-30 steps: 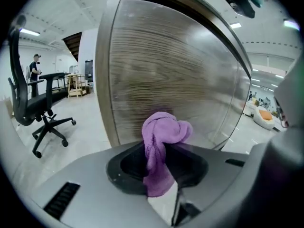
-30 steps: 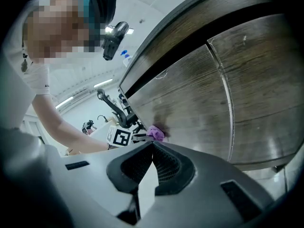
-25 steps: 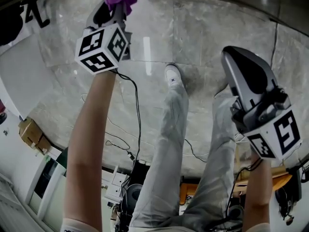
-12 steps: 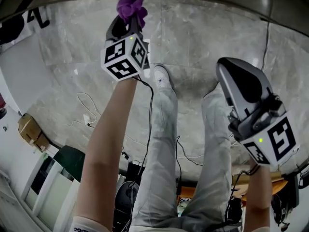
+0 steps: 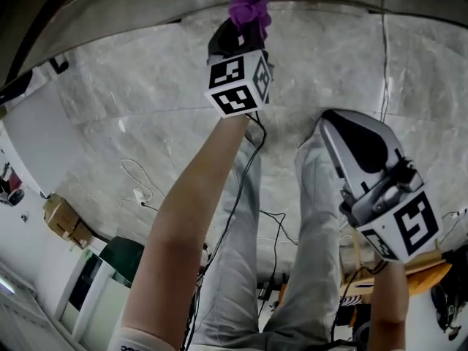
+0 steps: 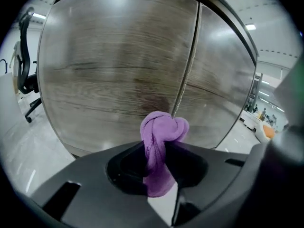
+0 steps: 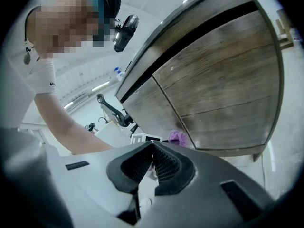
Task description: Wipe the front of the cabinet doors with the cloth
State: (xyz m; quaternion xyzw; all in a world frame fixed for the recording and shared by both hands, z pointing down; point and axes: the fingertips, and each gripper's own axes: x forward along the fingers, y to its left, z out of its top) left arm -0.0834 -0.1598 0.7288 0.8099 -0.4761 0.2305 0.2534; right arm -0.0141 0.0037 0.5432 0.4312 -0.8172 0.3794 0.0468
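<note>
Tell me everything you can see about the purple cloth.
The purple cloth looks soft and fuzzy, like microfibre, twisted into a knotted wad. The left gripper is shut on it: the wad bulges past the jaw tips and a tail hangs back between them. It sits low, by the seam between the two wood-grain cabinet doors; whether it presses on them is unclear.

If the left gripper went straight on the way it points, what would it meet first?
Probably the cabinet doors, near the seam between them; its purple cloth would touch first. Depth is unclear.
</note>
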